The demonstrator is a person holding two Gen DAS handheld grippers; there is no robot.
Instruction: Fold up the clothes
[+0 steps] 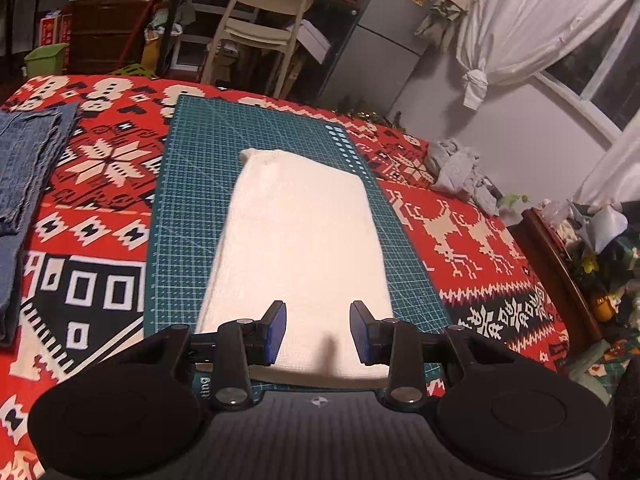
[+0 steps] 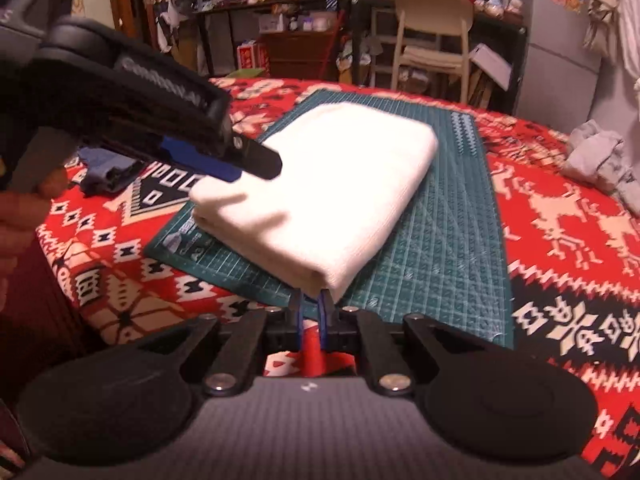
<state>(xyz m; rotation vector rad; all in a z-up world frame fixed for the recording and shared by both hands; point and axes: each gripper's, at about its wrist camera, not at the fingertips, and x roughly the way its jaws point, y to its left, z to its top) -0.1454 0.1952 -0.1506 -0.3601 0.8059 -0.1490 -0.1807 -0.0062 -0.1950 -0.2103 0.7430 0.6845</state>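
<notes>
Folded white cloth (image 1: pixel 296 248) is laid flat on the green cutting mat (image 1: pixel 184 184), which is spread over a red patterned blanket (image 1: pixel 100 168) on what looks like a bed. Left gripper (image 1: pixel 318 330) is held over the near end of the cloth with its fingers (image 1: pixel 276 328) spread wide, nothing pinched between them. Right gripper (image 2: pixel 311 304) is clamped tight on the near corner of the cloth, seen from the right wrist camera. Folded jeans (image 1: pixel 24 168) are stacked off to the left, and a grey crumpled garment (image 1: pixel 460 172) is left near the far right edge.
</notes>
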